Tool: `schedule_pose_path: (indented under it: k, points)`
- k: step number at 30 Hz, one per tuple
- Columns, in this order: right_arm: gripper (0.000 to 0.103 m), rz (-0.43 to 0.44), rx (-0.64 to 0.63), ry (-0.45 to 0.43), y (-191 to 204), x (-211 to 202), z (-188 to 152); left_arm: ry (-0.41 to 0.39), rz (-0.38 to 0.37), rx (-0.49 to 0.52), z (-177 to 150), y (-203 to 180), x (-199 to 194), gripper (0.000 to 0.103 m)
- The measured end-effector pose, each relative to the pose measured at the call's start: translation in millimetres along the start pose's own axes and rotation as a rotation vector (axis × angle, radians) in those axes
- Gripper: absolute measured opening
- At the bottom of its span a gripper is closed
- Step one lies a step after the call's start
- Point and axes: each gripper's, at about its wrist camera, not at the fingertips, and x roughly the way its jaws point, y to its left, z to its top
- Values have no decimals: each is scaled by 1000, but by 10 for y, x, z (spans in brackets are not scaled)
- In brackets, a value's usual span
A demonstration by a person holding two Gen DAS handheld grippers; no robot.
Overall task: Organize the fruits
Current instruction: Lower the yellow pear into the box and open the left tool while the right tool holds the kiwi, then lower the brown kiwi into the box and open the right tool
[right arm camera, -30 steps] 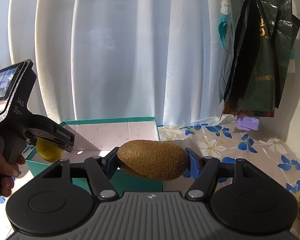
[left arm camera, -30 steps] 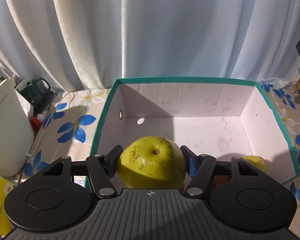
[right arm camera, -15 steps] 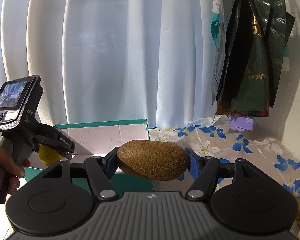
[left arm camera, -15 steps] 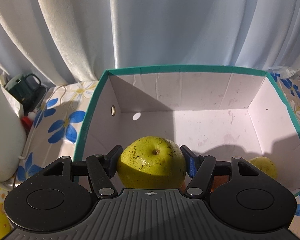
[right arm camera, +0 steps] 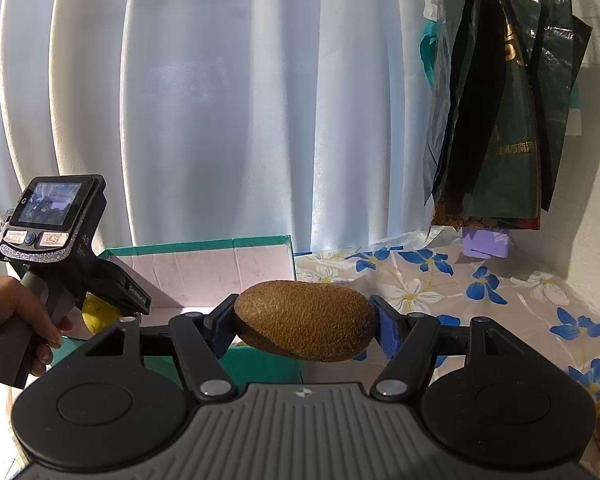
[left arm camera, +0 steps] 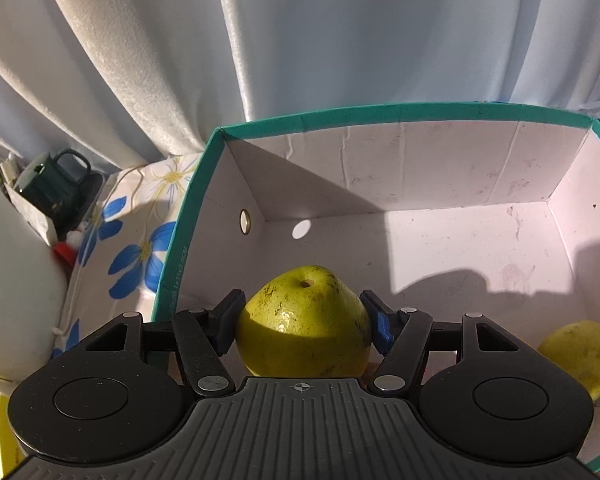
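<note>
- White curtains (left arm camera: 300, 40) hang behind your counter (right arm camera: 440, 280), which wears a blue-flowered cloth.
- Your left hand-held gripper (left arm camera: 304, 316) clamps a green pear (left arm camera: 304, 320) over the teal-rimmed box (left arm camera: 380, 114), stem end facing away.
- A second pear (left arm camera: 576, 350) lies inside the box, in its near right corner.
- Your right hand-held gripper (right arm camera: 304, 326) grips a kiwi (right arm camera: 304, 320) lengthwise, in the air beside the box.

A pale curtain (right arm camera: 228, 100) is hung behind a flowered tablecloth (right arm camera: 480, 288); dark plastic bags (right arm camera: 500, 112) are hung at the right, and a green mug (left arm camera: 54, 184) is seen at the left
</note>
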Motion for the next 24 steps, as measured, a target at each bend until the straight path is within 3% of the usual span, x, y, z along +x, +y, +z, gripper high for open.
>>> schedule_pose_path:
  k: [4, 9, 12, 15, 19, 22, 24]
  points:
    - [68, 3, -3, 3, 0, 5, -3, -1, -4, -6, 8, 3, 2, 68]
    - [68, 3, -7, -2, 1, -6, -1, -15, -28, -26, 5, 41, -58, 77]
    - [68, 0, -12, -6, -3, -7, 5, -85, -53, -57, -50, 109, -296, 86]
    - [68, -2, -22, -9, 1, -7, 19, -217, -89, -91, -204, 216, -726, 97]
    - [68, -2, -35, -22, 33, -9, 45, -381, -63, -122, -590, 347, -1283, 100]
    - [68, -1, -62, -30, 82, 12, 66, -420, -66, -159, -931, 434, -1498, 101]
    - [68, 1, -77, -30, 122, 46, 78, -403, -70, -177, -1134, 471, -1524, 101]
